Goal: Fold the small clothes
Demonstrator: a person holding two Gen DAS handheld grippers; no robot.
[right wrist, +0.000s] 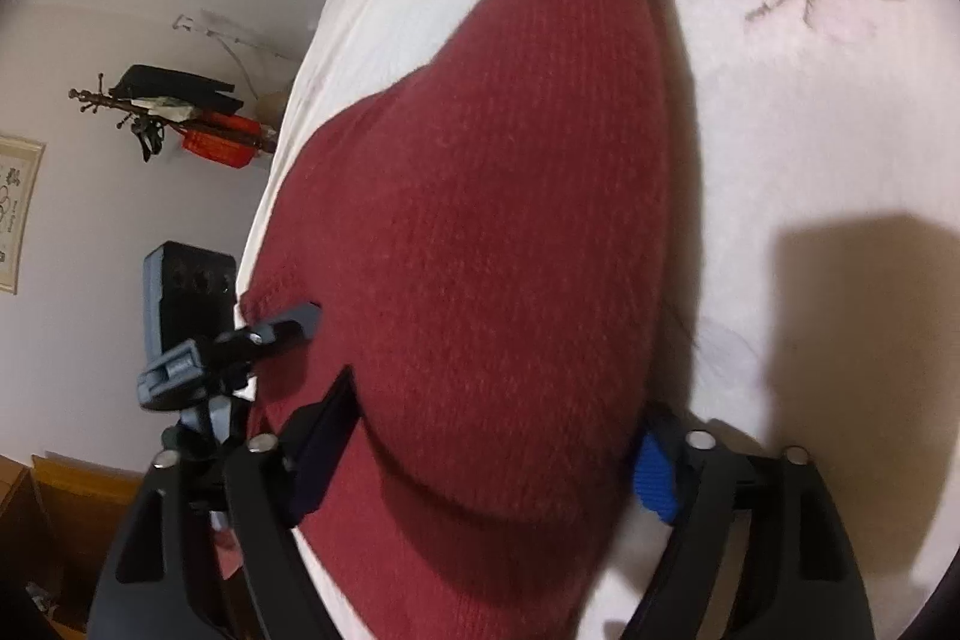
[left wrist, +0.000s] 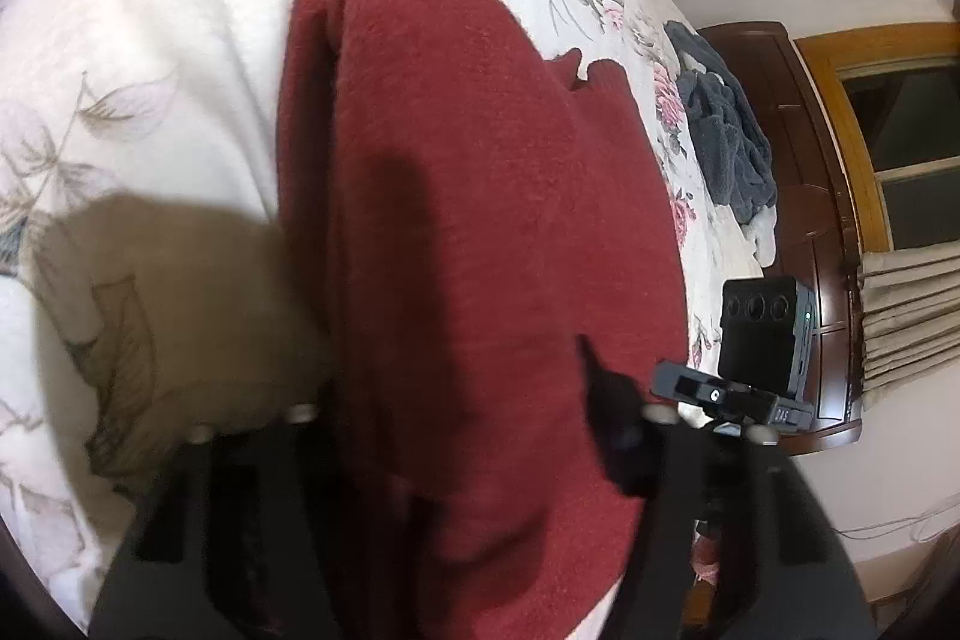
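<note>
Directly ahead on the white floral bedspread (left wrist: 150,10), the dark-red knitted garment (left wrist: 468,196) runs lengthwise away between wide-spread jaws of both left gripper (left wrist: 456,436) and right gripper (right wrist: 480,436), equally near.

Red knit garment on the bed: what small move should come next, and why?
Probably carry the held edge forward and lay it down over the rest. The red knit garment bulges between the fingers of the right gripper and the left gripper, apparently lifted off the floral bedspread, its far end pointed rather than flat.
</note>
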